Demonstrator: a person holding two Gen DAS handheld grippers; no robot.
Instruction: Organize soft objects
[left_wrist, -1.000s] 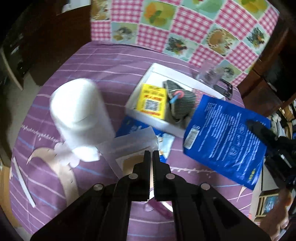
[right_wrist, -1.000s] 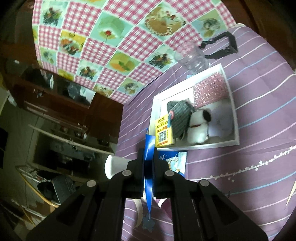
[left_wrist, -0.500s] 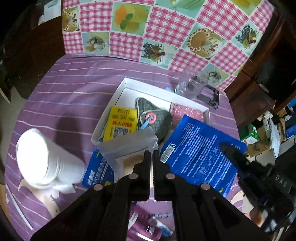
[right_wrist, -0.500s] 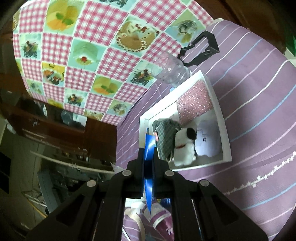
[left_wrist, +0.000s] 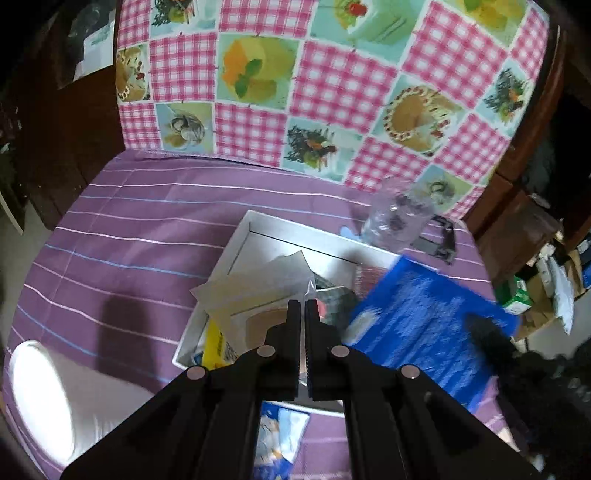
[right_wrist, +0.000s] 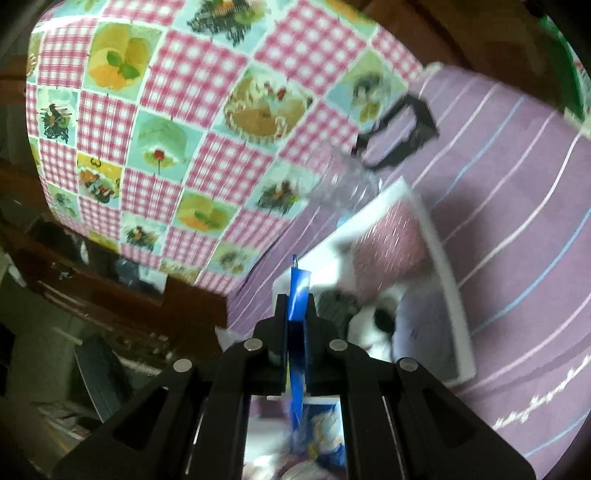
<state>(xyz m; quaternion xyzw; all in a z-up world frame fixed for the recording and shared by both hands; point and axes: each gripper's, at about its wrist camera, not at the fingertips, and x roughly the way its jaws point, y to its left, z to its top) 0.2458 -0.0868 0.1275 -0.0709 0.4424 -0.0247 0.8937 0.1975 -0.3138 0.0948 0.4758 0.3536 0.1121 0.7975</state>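
My left gripper is shut on a clear plastic packet with a tan insert and holds it over the white tray. My right gripper is shut on a blue packet, seen edge-on; in the left wrist view the blue packet hangs over the tray's right side. The tray holds a yellow packet, a grey checked pouch, a white plush dog and a pink glittery piece.
A white paper roll stands at the left on the purple striped cloth. A clear plastic cup and a black clip lie behind the tray. A blue-and-white packet lies near the tray's front edge.
Both grippers have moved forward over the tray with their packets. The clear packet now hangs above the tray's left part; the blue packet has come over its right part.
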